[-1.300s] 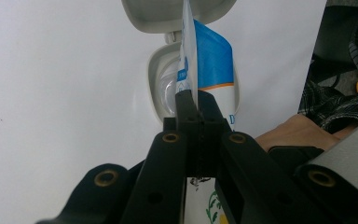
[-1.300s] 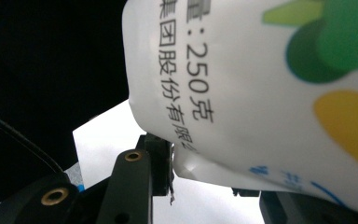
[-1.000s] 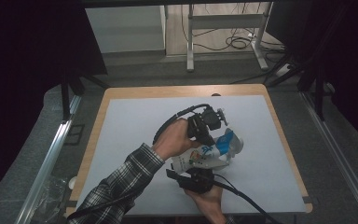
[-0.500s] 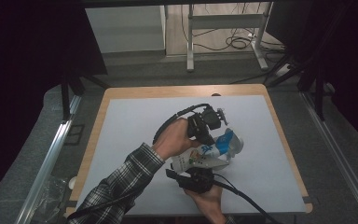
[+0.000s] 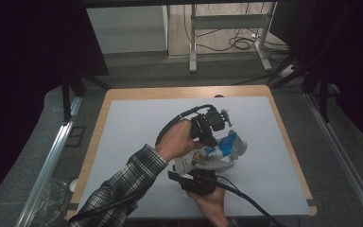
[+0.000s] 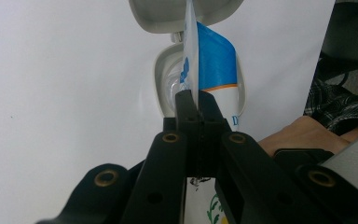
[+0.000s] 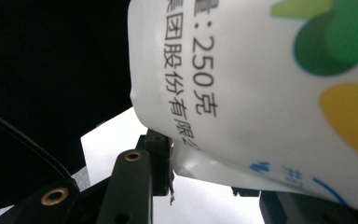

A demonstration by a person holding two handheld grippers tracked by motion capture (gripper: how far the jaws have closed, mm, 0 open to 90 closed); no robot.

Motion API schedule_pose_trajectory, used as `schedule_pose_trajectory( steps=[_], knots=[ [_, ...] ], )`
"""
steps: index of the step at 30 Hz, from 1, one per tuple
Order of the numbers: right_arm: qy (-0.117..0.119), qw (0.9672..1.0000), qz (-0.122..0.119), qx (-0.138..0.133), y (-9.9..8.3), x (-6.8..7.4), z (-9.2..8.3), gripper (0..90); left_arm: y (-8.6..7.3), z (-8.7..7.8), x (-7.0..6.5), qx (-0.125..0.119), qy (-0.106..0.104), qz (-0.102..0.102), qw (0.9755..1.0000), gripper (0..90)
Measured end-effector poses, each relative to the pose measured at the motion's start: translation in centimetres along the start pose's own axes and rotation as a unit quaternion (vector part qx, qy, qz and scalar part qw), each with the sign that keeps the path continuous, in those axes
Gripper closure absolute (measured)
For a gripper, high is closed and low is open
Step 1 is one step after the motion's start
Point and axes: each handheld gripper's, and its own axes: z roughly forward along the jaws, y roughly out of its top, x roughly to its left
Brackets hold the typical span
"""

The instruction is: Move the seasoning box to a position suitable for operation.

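Table (image 5: 132, 118) with a pale grey top, both hands working near its middle.

Left claw (image 6: 192, 100): jaws clenched tight, nipping a thin clear film strip (image 6: 189, 51) that rises straight up out of the tips. In the high view this claw (image 5: 215, 124) sits above and just behind the pouch, the left hand (image 5: 177, 140) wrapped round its body, a plaid sleeve (image 5: 123, 189) trailing back toward the near edge.

Right claw (image 7: 200, 182): jaws part-way apart, clamped on the lower body of a soft white pouch (image 7: 270, 93). The left pad presses the pouch wall, which dents in at that spot; the other jaw is mostly hidden behind the pouch. In the high view the right hand (image 5: 210, 198) comes in from the near edge, with the claw (image 5: 196, 177) under the pouch (image 5: 203, 158).

Pouch: lies between the two claws, blue at the far end, green and yellow print nearer the right claw.

Directly ahead of the left claw's tips: a white container (image 6: 168, 84) with its hinged lid (image 6: 168, 14) flipped open beyond it. The film strip stands just beside its mouth.
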Motion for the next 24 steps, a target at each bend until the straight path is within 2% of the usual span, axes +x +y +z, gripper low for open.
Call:
schedule_pose_trajectory(
  steps=[24],
  knots=[
    [0.005, 1.0, -0.001, -0.006, 0.21, 0.06, 0.05, 65.0, 0.06, 0.15, 0.14, 0.004, 0.003, -0.001, 1.0, 90.0]
  ],
)
